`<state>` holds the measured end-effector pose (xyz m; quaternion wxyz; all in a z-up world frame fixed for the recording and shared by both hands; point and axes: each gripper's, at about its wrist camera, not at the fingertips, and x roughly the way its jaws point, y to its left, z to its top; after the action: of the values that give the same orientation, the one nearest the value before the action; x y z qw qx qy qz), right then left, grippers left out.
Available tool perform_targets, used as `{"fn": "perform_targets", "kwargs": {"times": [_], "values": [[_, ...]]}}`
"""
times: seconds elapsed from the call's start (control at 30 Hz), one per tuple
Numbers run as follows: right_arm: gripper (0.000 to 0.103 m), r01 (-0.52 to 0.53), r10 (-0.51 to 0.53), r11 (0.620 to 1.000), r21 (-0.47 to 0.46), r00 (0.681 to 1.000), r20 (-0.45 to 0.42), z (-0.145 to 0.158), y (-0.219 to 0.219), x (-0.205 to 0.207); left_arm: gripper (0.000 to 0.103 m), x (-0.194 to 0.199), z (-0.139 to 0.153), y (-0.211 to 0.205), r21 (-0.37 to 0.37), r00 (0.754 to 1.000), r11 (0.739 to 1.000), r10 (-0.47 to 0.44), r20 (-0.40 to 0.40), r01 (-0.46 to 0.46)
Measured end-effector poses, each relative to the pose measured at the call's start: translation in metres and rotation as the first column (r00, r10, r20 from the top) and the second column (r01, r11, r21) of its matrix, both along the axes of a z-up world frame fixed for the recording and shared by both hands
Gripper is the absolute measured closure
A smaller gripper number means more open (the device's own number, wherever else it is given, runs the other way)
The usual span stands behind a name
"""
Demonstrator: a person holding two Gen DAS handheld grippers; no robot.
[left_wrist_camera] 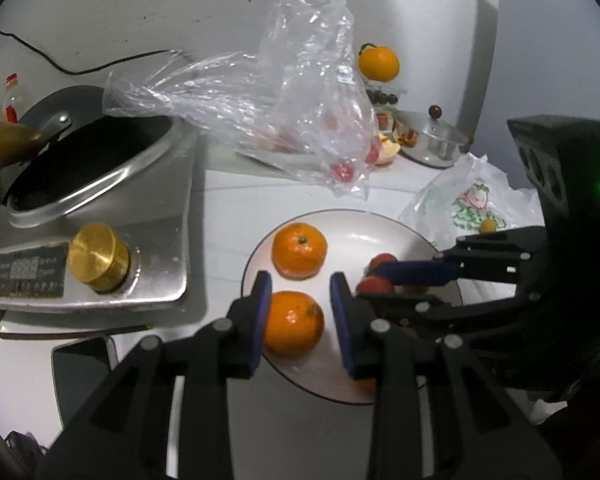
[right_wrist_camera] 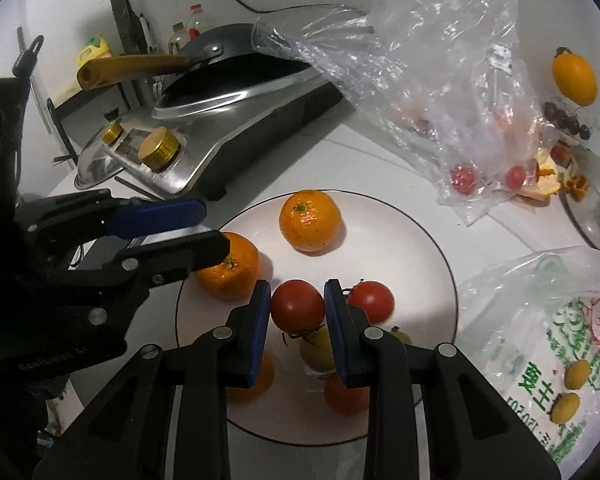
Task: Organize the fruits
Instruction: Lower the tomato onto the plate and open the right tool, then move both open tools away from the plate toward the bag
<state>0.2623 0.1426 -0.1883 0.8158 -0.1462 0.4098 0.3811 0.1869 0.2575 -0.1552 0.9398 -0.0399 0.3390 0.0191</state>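
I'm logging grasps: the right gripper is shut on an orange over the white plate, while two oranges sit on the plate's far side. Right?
Not quite. The right gripper is shut on a red tomato, not an orange, as the right wrist view shows. Two oranges do sit farther back on the white plate.

Left gripper point(left_wrist_camera: 300, 300) pointing steeply downward, its blue-padded jaws standing slightly apart, right gripper point(right_wrist_camera: 297, 304) angling downward beside it, jaws pressing together on a red tomato point(right_wrist_camera: 297, 305), arms crossing close.
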Motion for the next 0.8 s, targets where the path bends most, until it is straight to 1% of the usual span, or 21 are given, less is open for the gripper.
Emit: {"fn": "perform_targets", "kwargs": {"times": [0.03, 0.1, 0.17, 0.33, 0.47, 0.8], "values": [[0.073, -0.001, 0.001, 1.0, -0.004, 1.0, -0.002, -0.001, 0.001, 0.0, 0.069, 0.0, 0.0, 0.0, 0.002, 1.0, 1.0, 0.002, -0.001, -0.002], [0.073, -0.002, 0.002, 1.0, -0.016, 1.0, -0.002, -0.004, 0.003, -0.001, 0.057, 0.0, 0.0, 0.0, 0.003, 1.0, 1.0, 0.004, 0.001, -0.004], [0.073, -0.001, 0.001, 1.0, -0.016, 1.0, -0.003, -0.004, 0.002, -0.002, 0.052, -0.001, 0.001, -0.001, 0.002, 1.0, 1.0, 0.009, 0.008, -0.009], [0.073, 0.007, -0.007, 1.0, -0.012, 1.0, 0.015, 0.002, -0.004, -0.005, 0.052, -0.003, 0.004, -0.004, 0.006, 1.0, 1.0, 0.013, 0.014, -0.013], [0.069, 0.019, -0.019, 1.0, -0.003, 0.999, 0.026, 0.007, -0.011, -0.006, 0.052, -0.004, 0.006, -0.007, 0.01, 1.0, 1.0, 0.014, 0.013, -0.014], [0.069, 0.056, -0.057, 0.998, 0.017, 0.997, 0.057, 0.021, -0.039, -0.013, 0.052, -0.004, 0.013, -0.031, 0.026, 1.0, 1.0, -0.01, 0.018, 0.009]]}}
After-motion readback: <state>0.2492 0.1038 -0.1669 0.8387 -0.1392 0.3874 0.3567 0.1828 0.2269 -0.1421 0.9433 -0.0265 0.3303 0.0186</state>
